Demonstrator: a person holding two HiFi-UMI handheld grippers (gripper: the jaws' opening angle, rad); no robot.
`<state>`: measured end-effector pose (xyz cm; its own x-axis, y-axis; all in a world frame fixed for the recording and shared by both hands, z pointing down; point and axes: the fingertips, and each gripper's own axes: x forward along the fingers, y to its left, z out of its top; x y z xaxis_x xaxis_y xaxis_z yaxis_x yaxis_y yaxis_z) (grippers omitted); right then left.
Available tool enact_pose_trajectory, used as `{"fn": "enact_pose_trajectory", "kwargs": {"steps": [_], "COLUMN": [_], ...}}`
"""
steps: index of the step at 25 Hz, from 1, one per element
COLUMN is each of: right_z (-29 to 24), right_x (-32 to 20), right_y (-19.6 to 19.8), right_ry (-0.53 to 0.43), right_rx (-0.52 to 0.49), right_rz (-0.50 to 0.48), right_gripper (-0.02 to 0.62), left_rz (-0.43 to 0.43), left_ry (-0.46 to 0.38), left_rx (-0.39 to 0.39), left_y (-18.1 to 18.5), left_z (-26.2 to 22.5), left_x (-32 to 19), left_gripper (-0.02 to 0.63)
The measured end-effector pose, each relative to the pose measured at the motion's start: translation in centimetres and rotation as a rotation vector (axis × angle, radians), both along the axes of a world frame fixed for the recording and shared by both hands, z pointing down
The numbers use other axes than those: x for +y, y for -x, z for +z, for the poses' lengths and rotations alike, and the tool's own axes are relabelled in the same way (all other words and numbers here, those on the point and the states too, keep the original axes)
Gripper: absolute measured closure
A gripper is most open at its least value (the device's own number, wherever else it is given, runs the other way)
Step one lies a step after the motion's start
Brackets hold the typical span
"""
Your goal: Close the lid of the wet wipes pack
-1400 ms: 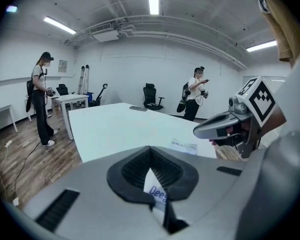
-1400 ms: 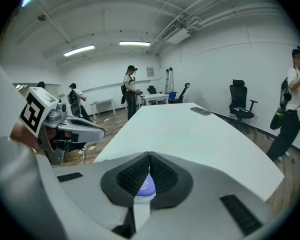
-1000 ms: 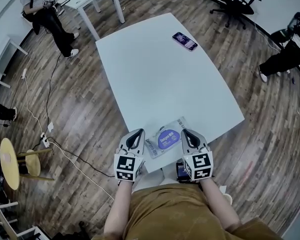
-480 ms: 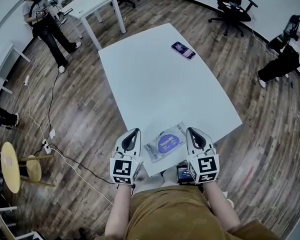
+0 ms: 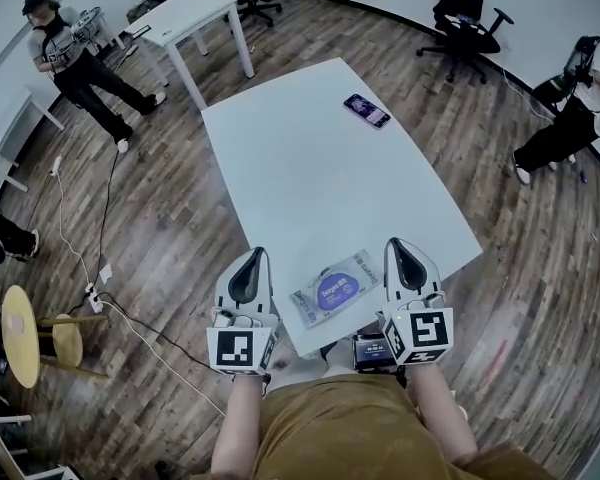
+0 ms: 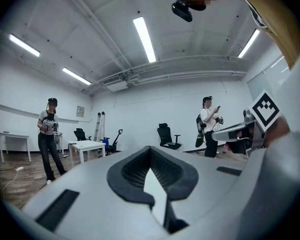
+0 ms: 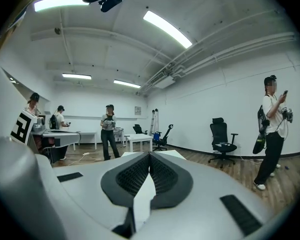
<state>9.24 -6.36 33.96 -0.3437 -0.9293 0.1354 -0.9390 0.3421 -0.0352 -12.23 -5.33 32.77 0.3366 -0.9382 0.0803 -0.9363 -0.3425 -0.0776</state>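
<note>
Wet wipes pack [image 5: 332, 291]: lies flat and slanted at the near edge of the white tabletop [image 5: 320, 178], directly in front of the person, between the two tongs and touched by neither.
Lid [image 5: 336, 290]: the purple oval on the pack's top face. It is too small in the head view to tell whether it is raised or already seated.
Left tongs [image 5: 251, 260]: held just beside the pack's left end, tips pressed together with nothing between them. Its own view looks level across the room, not down at the pack.
Right tongs [image 5: 400, 250]: held just beside the pack's right end, likewise closed and empty, and also aimed level into the room.
Stage: seemingly the approach. No tool is on the lid, so the press has not yet been made.
What could go wrong: the light pack sits close to the tabletop's edge, so an off-centre or sideways push would likely slide or spin it toward the person and off. A press on the soft film beside the flap could leave the lid unlatched.
Farther out: a smartphone [image 5: 367, 110] at the tabletop's far end, well apart. Beyond it are a second table [image 5: 195, 13], an office chair [image 5: 467, 13] and a standing person [image 5: 70, 63].
</note>
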Motion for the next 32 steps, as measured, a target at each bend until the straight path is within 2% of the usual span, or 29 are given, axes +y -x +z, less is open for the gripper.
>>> {"fn": "enact_pose_trajectory", "kwargs": {"steps": [6, 9, 15, 22, 27, 32], "right_z": [-2.2, -2.3, -2.3, -2.4, -2.1, -2.1], "right_x": [0.1, 0.1, -0.2, -0.3, -0.4, -0.6], "right_y": [-0.1, -0.2, -0.3, 0.4, 0.9, 0.7], "right_ry": [-0.06, -0.062, -0.056, -0.058, -0.056, -0.053], "right_rx": [-0.029, -0.02, 0.027, 0.032, 0.041, 0.042], "right_rz": [0.003, 0.005, 0.008, -0.007, -0.022, -0.02], "right_gripper": [0.586, 0.586, 0.586, 0.586, 0.586, 0.586], "left_rz": [-0.027, -0.016, -0.035, -0.087, -0.06, -0.061], "left_ry": [-0.061, -0.088, -0.07, -0.054, -0.061, -0.064], "left_rx": [-0.012, -0.045, -0.058, -0.099, -0.124, -0.086], "left_y": [0.2, 0.0, 0.3, 1.7, 1.1, 0.8], "left_z": [-2.4, -3.0, -3.0, -2.6, -2.5, -2.6], "left_x": [-0.4, -0.2, -0.3, -1.2, -1.2, -1.5], "left_gripper": [0.6, 0.6, 0.6, 0.6, 0.6, 0.6]}}
